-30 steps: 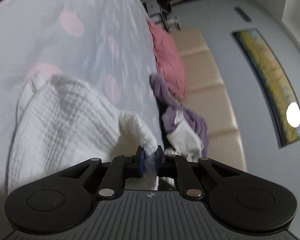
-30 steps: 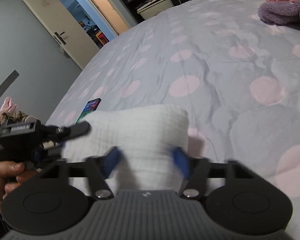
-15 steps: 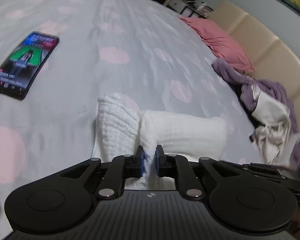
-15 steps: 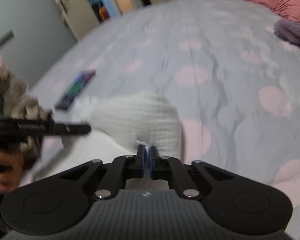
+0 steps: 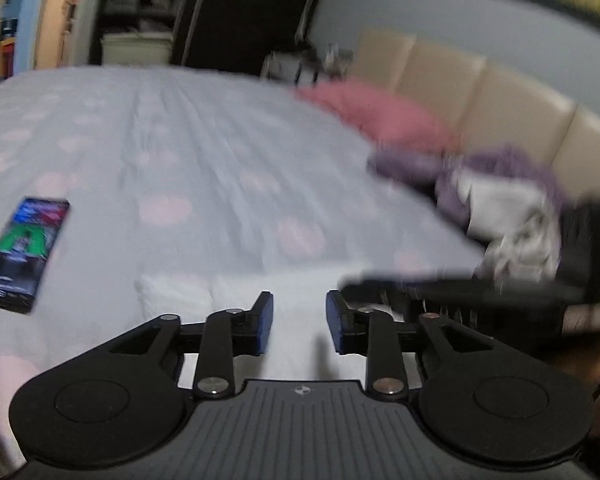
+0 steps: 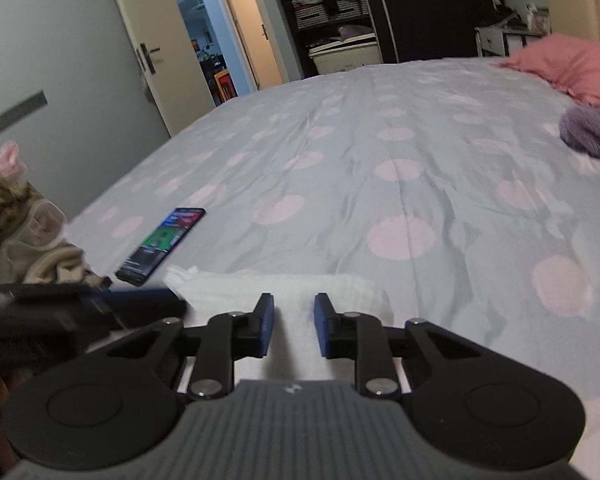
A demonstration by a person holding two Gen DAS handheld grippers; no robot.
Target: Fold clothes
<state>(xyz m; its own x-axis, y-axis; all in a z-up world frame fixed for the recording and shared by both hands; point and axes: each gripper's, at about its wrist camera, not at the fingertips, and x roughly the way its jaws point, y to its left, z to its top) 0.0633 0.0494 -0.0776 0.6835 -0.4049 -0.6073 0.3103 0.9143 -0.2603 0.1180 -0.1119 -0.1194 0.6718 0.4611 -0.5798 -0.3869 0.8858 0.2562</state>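
Both claws are standing released over the near edge of the bed. The left gripper [image 5: 299,320] is holding its blue pads apart with nothing between them, and the right gripper [image 6: 294,324] is doing the same, its gap a little narrower. Just beneath and ahead of both sets of fingers, the white garment [image 6: 300,284] is lying on the spotted bedspread [image 6: 400,184] as a compact, low bundle, its edges drawn in, not spread wide; a small frilly corner is sticking out toward the left side. From the left wrist view the same white cloth [image 5: 236,286] is showing blurred under the pads, so its exact folds are hard to read there.

As I am judging it, this piece is sitting in a folded-looking shape with neither claw gripping it, which suits a fold just set down, though I cannot tell how neat it is underneath. Work is plainly remaining elsewhere: a purple and white heap of clothes [image 5: 500,200] is lying loose near the pink pillow [image 6: 572,68], well apart from the claws, and more crumpled fabric [image 6: 20,236] is piling up at the left. A phone [image 6: 162,240] is resting beside the white bundle.
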